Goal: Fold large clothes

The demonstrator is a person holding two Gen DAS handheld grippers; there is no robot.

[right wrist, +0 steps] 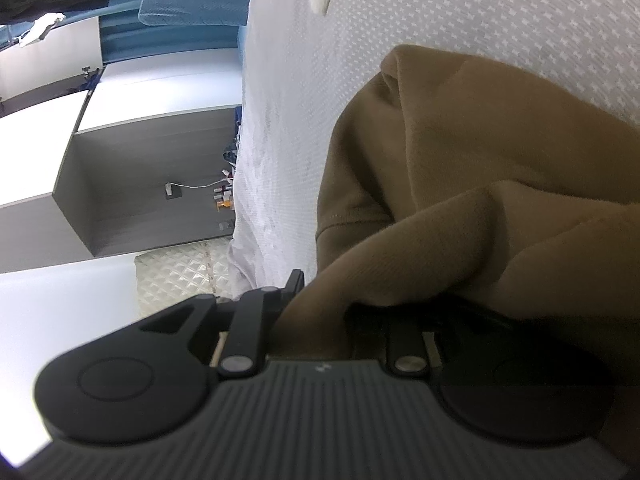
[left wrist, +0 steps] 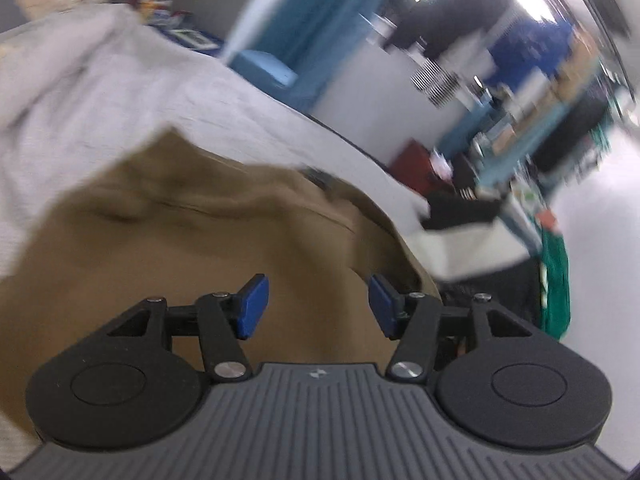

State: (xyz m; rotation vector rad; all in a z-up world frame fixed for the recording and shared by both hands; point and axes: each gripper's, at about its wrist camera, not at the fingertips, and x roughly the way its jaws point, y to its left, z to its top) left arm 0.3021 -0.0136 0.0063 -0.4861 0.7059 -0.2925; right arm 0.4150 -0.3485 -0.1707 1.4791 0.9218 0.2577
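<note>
Left tongs point(left wrist: 318, 306) gape over rumpled brown garment point(left wrist: 192, 248); right tongs point(right wrist: 320, 300) pinch its fold.

No readable words, numbers or brand names appear anywhere in either view. A small pale emblem sits on the ribbed grey housing of the left claw point(left wrist: 319, 306) and of the right claw point(right wrist: 316, 304), too small to make out. Items in the blurred background room carry nothing legible.
</note>
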